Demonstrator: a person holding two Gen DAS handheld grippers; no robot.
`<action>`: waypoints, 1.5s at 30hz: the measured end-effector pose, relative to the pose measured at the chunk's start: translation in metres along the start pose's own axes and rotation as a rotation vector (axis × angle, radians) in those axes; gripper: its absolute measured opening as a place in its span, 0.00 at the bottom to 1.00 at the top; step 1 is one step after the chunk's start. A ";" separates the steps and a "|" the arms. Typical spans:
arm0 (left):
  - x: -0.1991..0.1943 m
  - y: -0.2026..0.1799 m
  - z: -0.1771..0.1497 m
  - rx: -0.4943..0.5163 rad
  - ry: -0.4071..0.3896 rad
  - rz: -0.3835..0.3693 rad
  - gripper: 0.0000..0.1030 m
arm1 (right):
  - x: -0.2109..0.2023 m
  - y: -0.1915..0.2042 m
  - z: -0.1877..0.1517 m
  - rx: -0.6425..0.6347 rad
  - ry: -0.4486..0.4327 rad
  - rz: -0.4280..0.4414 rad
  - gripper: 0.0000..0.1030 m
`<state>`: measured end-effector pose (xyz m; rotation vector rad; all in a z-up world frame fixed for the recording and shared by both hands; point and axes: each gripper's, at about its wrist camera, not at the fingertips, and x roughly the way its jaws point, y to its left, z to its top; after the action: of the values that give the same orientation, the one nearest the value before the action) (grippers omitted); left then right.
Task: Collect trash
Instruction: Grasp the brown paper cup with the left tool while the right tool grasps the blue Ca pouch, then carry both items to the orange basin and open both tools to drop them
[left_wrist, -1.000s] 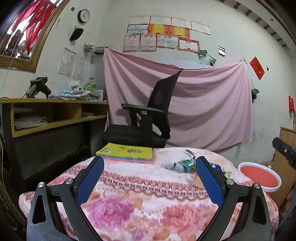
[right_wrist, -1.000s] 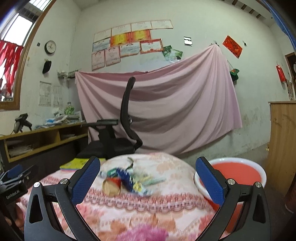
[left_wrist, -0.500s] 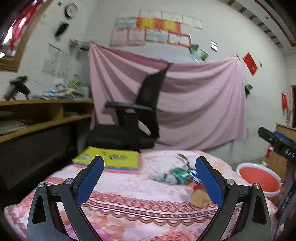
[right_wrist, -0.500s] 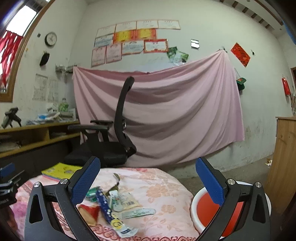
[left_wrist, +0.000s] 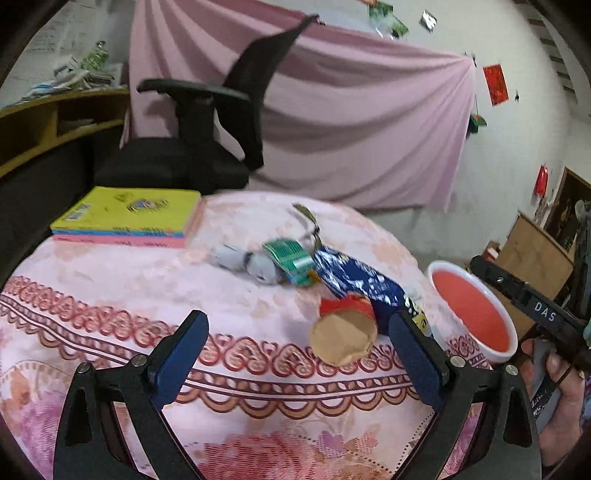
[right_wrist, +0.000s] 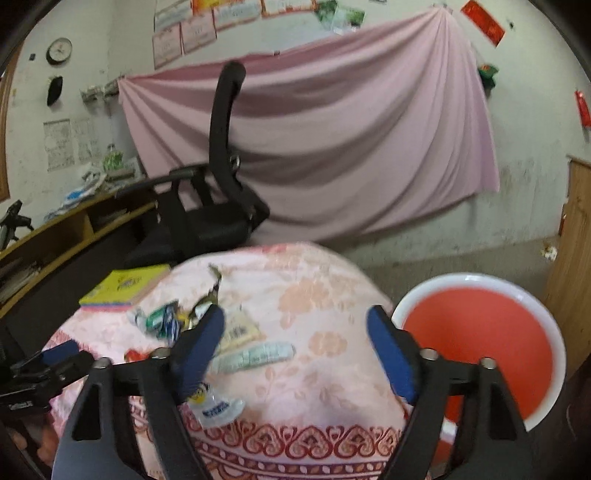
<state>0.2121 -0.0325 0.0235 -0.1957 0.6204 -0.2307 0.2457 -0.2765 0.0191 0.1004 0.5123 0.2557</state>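
A heap of trash lies on the pink floral tablecloth (left_wrist: 110, 291): a brown paper cup on its side (left_wrist: 343, 334), a blue wrapper (left_wrist: 354, 280), a green packet (left_wrist: 290, 258) and a grey crumpled wrapper (left_wrist: 243, 260). My left gripper (left_wrist: 297, 360) is open and empty, just before the cup. In the right wrist view a pale flat packet (right_wrist: 255, 354) and a clear wrapper (right_wrist: 216, 404) lie on the cloth. My right gripper (right_wrist: 295, 350) is open and empty above them. A red basin with a white rim (right_wrist: 476, 343) stands right of the table; it also shows in the left wrist view (left_wrist: 472, 310).
A stack of yellow and pink books (left_wrist: 129, 218) lies at the table's far left. A black office chair (left_wrist: 199, 140) stands behind the table before a pink hanging sheet (right_wrist: 332, 140). A wooden desk (left_wrist: 55, 122) is at the left, a wooden cabinet (right_wrist: 576, 236) at the right.
Both grippers have moved forward and tilted down over the table. The trash heap now sits closer, between and just beyond the fingers. Both stay open.
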 end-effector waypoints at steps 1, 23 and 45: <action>0.002 -0.001 0.000 -0.001 0.015 -0.007 0.84 | 0.003 0.000 -0.002 -0.001 0.032 0.009 0.60; 0.024 -0.001 0.001 -0.052 0.140 -0.053 0.43 | 0.018 0.013 -0.009 -0.041 0.165 0.149 0.49; -0.018 0.015 -0.010 -0.070 0.015 0.036 0.43 | 0.028 0.082 -0.024 -0.321 0.182 0.223 0.17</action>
<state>0.1940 -0.0141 0.0219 -0.2504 0.6469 -0.1755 0.2395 -0.1894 -0.0023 -0.1811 0.6347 0.5649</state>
